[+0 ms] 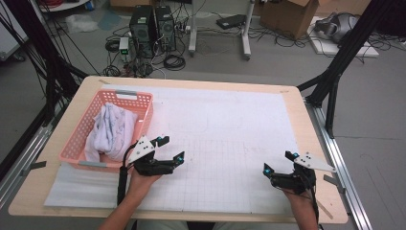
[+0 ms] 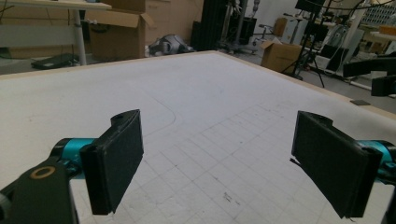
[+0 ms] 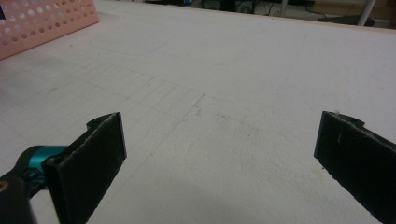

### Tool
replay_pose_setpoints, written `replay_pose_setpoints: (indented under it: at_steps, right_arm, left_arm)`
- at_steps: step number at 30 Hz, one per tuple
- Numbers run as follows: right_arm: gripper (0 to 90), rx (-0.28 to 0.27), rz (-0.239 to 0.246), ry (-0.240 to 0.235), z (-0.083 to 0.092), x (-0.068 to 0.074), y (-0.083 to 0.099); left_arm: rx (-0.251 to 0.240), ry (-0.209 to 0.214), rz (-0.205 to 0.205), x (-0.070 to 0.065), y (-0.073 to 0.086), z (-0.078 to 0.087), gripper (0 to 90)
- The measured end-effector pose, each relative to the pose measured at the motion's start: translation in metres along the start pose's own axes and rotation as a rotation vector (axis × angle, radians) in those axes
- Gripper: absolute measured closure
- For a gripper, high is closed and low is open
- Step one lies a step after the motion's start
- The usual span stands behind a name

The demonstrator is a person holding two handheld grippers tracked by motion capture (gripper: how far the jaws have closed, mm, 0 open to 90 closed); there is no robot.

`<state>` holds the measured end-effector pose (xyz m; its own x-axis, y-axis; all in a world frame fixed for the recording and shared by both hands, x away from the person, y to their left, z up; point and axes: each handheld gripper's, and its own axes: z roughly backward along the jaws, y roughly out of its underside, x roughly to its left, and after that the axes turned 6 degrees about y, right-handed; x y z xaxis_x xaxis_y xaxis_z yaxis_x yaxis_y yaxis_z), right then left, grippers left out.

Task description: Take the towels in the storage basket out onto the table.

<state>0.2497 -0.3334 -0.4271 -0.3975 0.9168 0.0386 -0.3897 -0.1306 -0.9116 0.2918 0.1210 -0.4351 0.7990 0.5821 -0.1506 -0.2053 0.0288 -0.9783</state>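
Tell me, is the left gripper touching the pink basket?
Apart. In the high view the left gripper sits just right of the pink basket, with a strip of white mat showing between them; its jaws are open and empty.

Pink perforated basket [image 1: 143, 103]; white cloth [image 1: 112, 132]; white gridded mat [image 1: 230, 139]; black tongs, teal joints.

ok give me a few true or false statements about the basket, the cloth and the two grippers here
1. The pink basket sits at the left side of the table. True.
2. The white cloth lies spread flat on the mat in the middle of the table. False: it is bunched up inside the basket.
3. The left gripper has its jaws open with nothing between them. True.
4. The right gripper is clamped on a corner of the cloth. False: its jaws are open and hold nothing, far from the cloth.
5. The left gripper is the one nearer the basket. True.
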Motion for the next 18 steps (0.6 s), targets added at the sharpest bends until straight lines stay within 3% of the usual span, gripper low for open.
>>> replay_pose_setpoints:
  at_steps: [6, 14, 18]
  right_arm:
    - [0.9, 0.004, -0.028, -0.002, -0.0014, -0.0065, 0.0024]
    - [1.0, 0.019, -0.008, -0.012, -0.0075, -0.0059, 0.0019]
    - [0.9, 0.018, -0.001, -0.016, -0.006, -0.0017, 0.0005]
  left_arm:
    - [0.014, 0.013, 0.018, 0.0003, 0.0033, -0.0027, 17.0]
    - [0.011, 0.012, 0.012, -0.0011, 0.0022, -0.0004, 17.0]
    - [0.002, 0.008, 0.003, -0.0081, -0.0025, 0.0039, 16.9]
